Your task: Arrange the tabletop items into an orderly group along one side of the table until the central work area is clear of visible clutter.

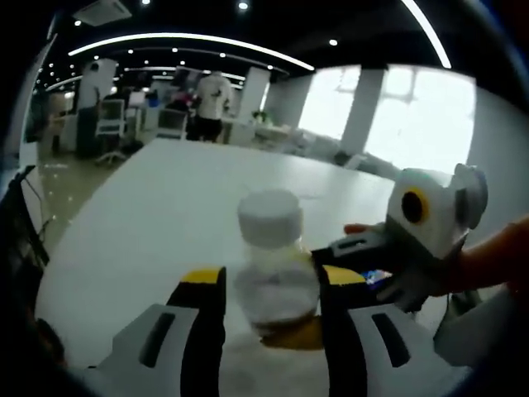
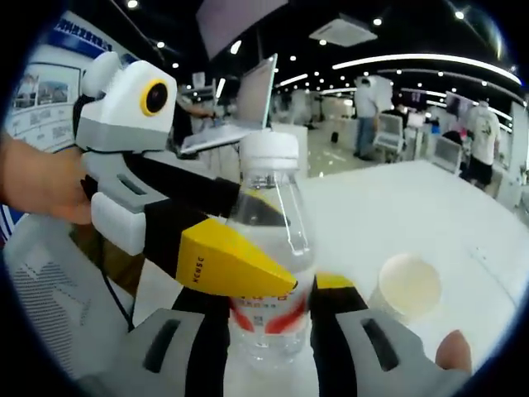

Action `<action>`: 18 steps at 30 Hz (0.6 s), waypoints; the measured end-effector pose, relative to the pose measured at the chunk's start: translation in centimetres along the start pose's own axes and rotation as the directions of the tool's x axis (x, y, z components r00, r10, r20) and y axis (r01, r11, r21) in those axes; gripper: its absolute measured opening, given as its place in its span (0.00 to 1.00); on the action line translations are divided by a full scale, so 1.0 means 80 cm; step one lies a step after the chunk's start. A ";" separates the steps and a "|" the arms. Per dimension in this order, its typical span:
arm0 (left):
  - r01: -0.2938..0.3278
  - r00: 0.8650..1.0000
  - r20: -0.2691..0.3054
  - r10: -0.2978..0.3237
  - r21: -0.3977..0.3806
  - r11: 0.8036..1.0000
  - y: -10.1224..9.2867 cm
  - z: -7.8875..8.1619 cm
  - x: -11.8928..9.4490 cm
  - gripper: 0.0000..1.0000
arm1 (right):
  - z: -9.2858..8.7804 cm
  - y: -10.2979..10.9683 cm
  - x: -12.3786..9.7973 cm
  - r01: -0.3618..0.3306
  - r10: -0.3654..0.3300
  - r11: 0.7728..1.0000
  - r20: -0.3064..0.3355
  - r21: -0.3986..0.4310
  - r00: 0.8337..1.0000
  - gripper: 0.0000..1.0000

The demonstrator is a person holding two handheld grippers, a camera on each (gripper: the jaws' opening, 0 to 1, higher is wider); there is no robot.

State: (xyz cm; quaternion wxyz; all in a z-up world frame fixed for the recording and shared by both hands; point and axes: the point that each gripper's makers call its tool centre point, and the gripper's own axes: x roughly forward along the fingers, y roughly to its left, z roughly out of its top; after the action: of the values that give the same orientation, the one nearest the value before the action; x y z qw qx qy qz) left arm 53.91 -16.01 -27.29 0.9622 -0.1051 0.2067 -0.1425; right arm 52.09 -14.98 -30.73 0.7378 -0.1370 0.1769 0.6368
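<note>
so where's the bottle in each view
Left gripper view: the bottle stands low in the middle, between this view's own jaws, white cap up.
Right gripper view: the bottle stands in the middle, between this view's own jaws, with the left gripper clamped on it from the left.
Shared landmark: the white table under it.

A broad white table (image 1: 165, 215) is seen in the left gripper view, its pale top running back toward the far edge. A clear plastic bottle (image 1: 274, 269) with a white cap is stood upright on it. In the right gripper view the same white surface (image 2: 430, 207) is shown, with a white paper cup (image 2: 407, 285) set upon it just beside the bottle (image 2: 269, 248).
</note>
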 end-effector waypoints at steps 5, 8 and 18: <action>0.004 1.000 -0.018 -0.003 0.043 0.999 0.000 -0.002 0.001 0.37 | -0.002 0.000 -0.001 0.002 -0.002 1.000 -0.002 0.003 1.000 0.37; 0.012 1.000 -0.026 -0.010 0.060 0.998 -0.002 -0.003 0.001 0.37 | -0.003 0.000 -0.002 0.007 -0.007 1.000 -0.005 -0.012 1.000 0.37; 0.055 0.998 -0.049 -0.051 0.081 0.995 -0.006 0.001 -0.003 0.36 | 0.001 0.003 -0.009 0.003 -0.003 1.000 0.005 -0.021 1.000 0.37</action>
State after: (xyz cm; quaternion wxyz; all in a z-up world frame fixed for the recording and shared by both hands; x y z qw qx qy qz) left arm 53.65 -16.35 -27.02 0.9566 -0.0675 0.2202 -0.1786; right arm 51.80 -15.54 -30.30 0.7378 -0.1435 0.1680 0.6379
